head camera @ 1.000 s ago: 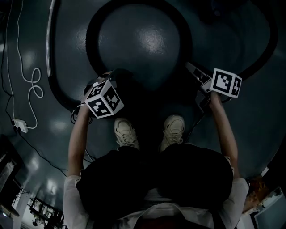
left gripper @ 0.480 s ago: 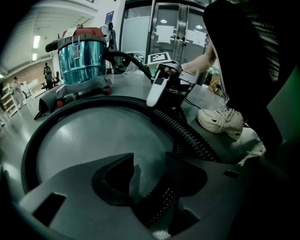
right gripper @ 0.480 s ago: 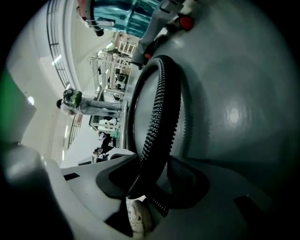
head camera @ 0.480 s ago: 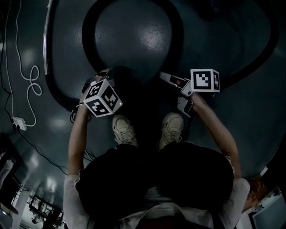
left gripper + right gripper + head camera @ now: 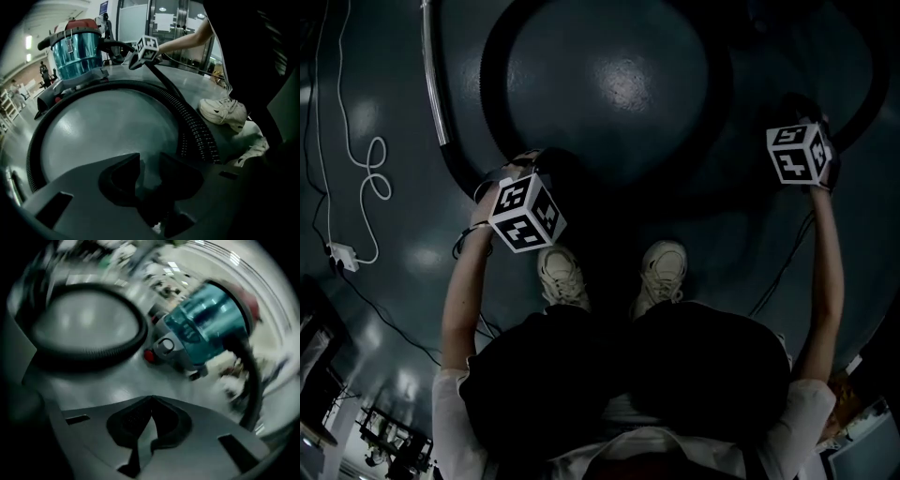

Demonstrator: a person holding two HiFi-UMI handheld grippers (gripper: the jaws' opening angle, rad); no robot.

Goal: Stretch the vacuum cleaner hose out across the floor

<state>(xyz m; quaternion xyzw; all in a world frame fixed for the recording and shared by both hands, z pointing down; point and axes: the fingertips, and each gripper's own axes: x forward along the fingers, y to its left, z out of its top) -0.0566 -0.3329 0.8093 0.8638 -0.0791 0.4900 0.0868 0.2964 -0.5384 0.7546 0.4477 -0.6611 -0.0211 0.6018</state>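
The vacuum cleaner hose (image 5: 494,103) lies in a wide loop on the floor (image 5: 609,75) at 12 o'clock from the person's shoes (image 5: 562,277), so by my reading the stretching has hardly begun. The metal wand (image 5: 436,89) runs off toward 11 o'clock, and a white cable (image 5: 373,173) curls at 9 o'clock, well apart from the loop.

The left gripper (image 5: 146,161) hovers at 10 o'clock from the feet. Its tongs stand narrowly apart with only bare floor showing through the gap. The ribbed hose passes just beside them, at 2 o'clock in the left gripper view, not between them. The right gripper (image 5: 151,401) is raised at 2 o'clock from the feet. Its tongs meet at the tips and hold nothing, and its view is smeared. That view does show the vacuum cleaner (image 5: 206,329) at 1 o'clock, with the coil at 10 o'clock.

Neither gripper holds the hose, so nearly all the work is left. One pair of tongs has to take the hose or the wand end, and the loop then has to be drawn away from the canister until it lies straight. The curve nearest the left gripper looks like the handiest place to take hold
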